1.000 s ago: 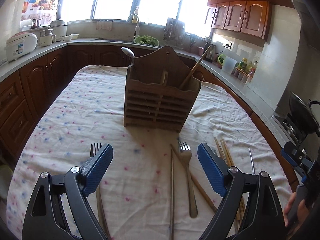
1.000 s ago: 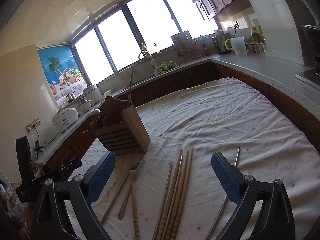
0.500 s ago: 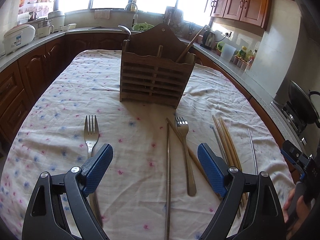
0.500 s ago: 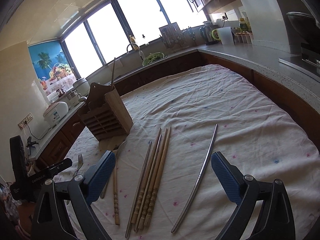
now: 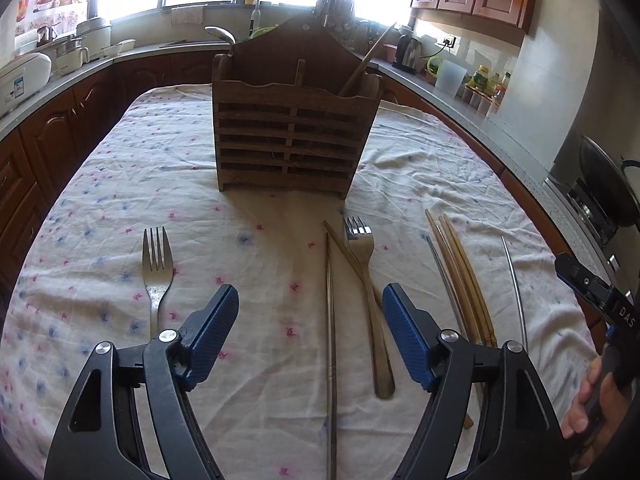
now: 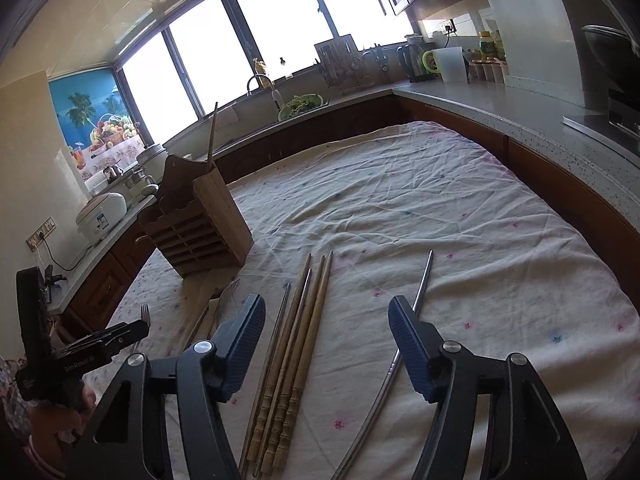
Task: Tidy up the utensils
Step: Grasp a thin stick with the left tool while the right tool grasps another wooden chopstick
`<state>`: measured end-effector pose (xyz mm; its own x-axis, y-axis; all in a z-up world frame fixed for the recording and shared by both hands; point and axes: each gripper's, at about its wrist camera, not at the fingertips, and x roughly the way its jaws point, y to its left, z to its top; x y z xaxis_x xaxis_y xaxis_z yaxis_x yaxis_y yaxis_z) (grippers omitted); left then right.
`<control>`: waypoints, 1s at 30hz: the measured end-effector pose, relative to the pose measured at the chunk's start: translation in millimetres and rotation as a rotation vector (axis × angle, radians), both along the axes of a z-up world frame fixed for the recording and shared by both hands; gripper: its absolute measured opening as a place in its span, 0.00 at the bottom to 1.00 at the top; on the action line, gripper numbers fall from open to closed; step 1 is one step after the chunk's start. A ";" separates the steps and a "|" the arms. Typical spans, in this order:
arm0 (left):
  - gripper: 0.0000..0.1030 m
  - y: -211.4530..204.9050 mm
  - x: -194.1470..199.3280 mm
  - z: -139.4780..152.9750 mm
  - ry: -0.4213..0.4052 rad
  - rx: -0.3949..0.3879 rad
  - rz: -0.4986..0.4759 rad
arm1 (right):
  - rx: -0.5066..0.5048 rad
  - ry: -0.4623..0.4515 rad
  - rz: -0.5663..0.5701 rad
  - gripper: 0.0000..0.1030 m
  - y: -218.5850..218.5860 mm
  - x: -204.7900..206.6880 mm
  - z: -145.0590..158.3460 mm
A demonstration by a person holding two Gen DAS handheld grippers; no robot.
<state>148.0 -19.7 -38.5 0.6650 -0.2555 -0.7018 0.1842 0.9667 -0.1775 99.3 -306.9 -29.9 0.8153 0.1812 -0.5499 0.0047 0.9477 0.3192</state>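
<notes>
We see the left gripper (image 5: 310, 338) with its blue pads spread wide and nothing between them, above the floral tablecloth (image 5: 100, 184); a metal chopstick (image 5: 330, 344) lies lengthwise in the gap, and just right of it a fork (image 5: 370, 300) rests across a wooden chopstick (image 5: 349, 258) — the two touch where they cross; off to the left, well apart, lies a second fork (image 5: 158, 270). The right gripper (image 6: 326, 340) is likewise agape and holds nothing; a bundle of wooden chopsticks (image 6: 298, 344) lies side by side between its fingers, nearer the left pad, with a thin metal chopstick (image 6: 276, 330) along the bundle's left edge; a lone curved metal chopstick (image 6: 416, 304) passes just beside the right pad. Farther on stands the wooden utensil holder (image 5: 294, 132) — upright on the cloth; a wooden handle (image 5: 362, 68) leans out of its right compartment, and a spoon bowl (image 5: 220, 34) shows above its left side. Beyond, the kitchen counter (image 6: 520, 100) runs under the bright windows.
</notes>
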 end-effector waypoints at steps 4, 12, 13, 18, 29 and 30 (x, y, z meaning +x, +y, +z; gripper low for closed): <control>0.61 -5.4 11.4 -8.3 0.037 0.012 -0.026 | -0.004 0.044 0.018 0.44 4.4 19.0 -5.9; 0.48 -10.6 39.8 -22.9 0.099 0.055 -0.060 | -0.018 0.167 0.066 0.22 17.2 70.4 -26.4; 0.47 -11.0 42.8 -24.2 0.105 0.058 -0.065 | -0.020 0.179 0.070 0.21 18.5 76.8 -28.5; 0.41 -16.3 55.6 -30.1 0.129 0.070 -0.096 | -0.058 0.240 0.068 0.15 23.0 104.8 -40.9; 0.30 -35.5 78.5 -38.8 0.142 0.135 -0.154 | -0.188 0.323 0.092 0.10 36.8 144.9 -52.5; 0.30 -37.4 80.7 -38.9 0.142 0.144 -0.158 | -0.196 0.327 0.094 0.10 37.9 148.3 -52.6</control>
